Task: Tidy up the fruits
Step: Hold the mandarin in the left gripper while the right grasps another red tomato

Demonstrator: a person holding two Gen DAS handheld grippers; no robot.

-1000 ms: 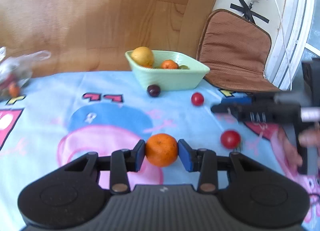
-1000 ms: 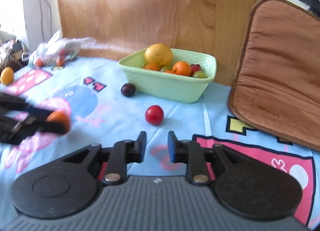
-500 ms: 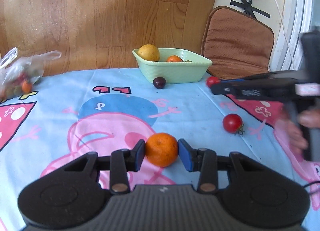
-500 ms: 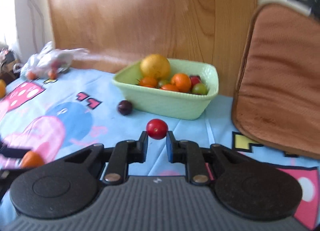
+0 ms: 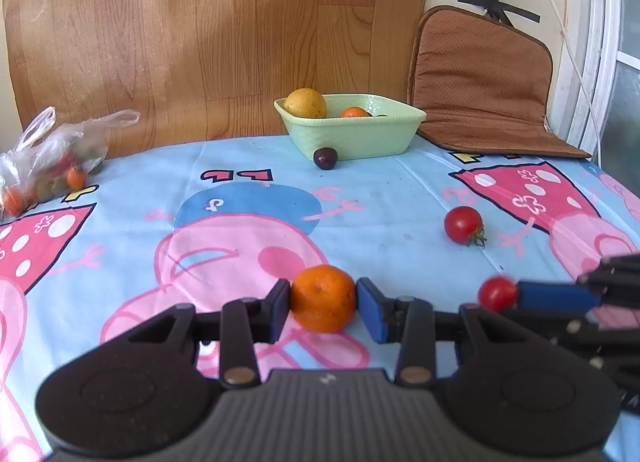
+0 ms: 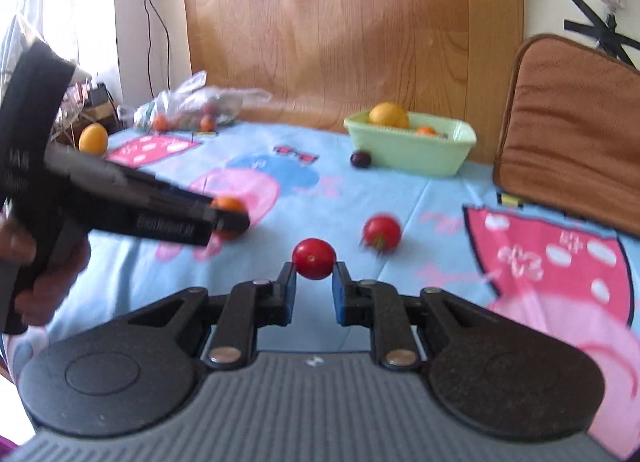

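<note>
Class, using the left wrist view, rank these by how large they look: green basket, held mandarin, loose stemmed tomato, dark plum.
1. Green basket
2. Mandarin, though it is nearest the camera
3. Stemmed tomato
4. Dark plum, farthest, so its true size is unsure

The right tongs point(image 6: 314, 276) closed on a small red tomato point(image 6: 313, 258) that had lain on the desk near the green bowl point(image 6: 412, 150), then carried it back beside the left tongs point(image 5: 323, 304), away from the bowl.
</note>
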